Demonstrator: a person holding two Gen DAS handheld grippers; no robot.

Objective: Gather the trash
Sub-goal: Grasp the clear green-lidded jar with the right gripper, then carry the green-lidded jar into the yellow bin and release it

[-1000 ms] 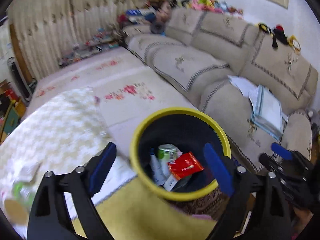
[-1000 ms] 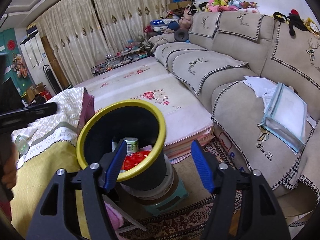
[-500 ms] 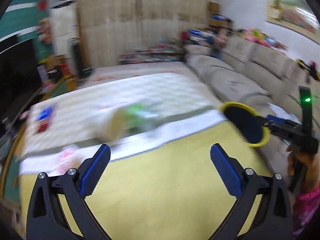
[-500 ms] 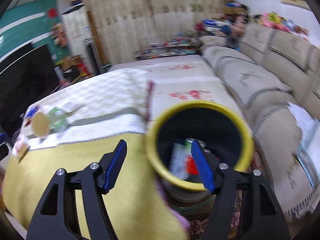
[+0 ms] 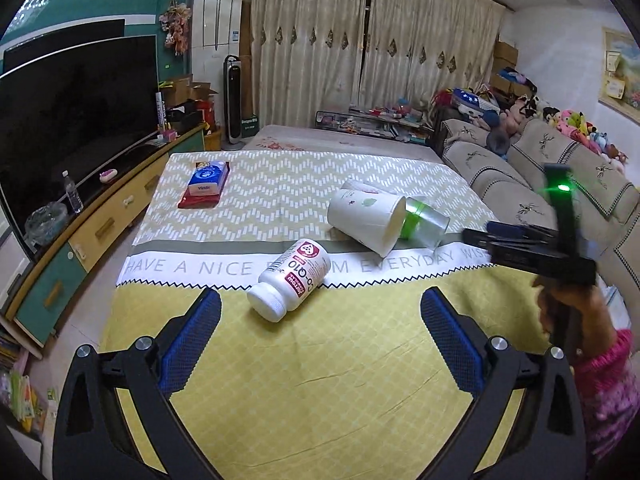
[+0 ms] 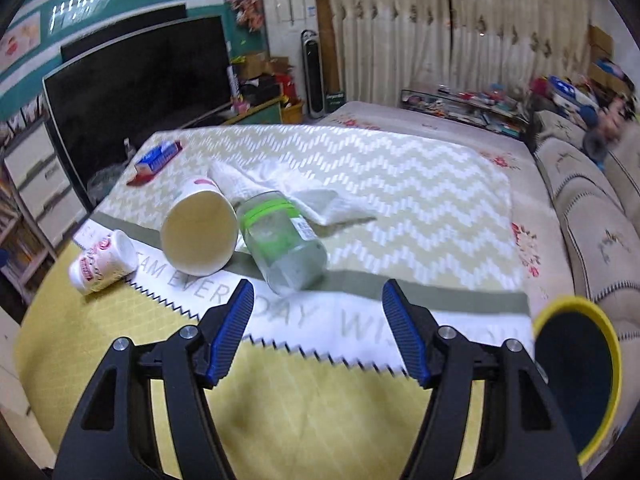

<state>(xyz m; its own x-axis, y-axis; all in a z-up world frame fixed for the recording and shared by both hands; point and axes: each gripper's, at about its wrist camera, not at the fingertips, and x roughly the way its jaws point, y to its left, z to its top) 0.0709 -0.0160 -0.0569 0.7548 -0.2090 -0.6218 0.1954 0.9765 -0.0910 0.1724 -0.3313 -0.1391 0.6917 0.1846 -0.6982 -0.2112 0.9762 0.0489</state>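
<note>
On the yellow and chevron tablecloth (image 5: 320, 380) lie a white pill bottle (image 5: 290, 280) (image 6: 104, 260), a tipped paper cup (image 5: 364, 216) (image 6: 198, 236) and a clear jar with a green band (image 5: 424, 224) (image 6: 284, 240). A crumpled white napkin (image 6: 272, 184) sits behind the jar. My left gripper (image 5: 320, 296) is open and empty, just short of the pill bottle. My right gripper (image 6: 318, 286) is open and empty, just short of the jar. The yellow-rimmed dark bin (image 6: 560, 304) stands off the table's right edge.
A blue and red tissue pack (image 5: 206, 184) lies at the table's far left. A large TV (image 5: 72, 100) on a low cabinet runs along the left. A beige sofa (image 5: 500, 160) lines the right. A hand in a pink sleeve (image 5: 580, 308) holds the other gripper.
Both grippers swung left, away from the bin and over to the table. The left jaws spread a little wider. The bin slid to the right edge of the right wrist view.
</note>
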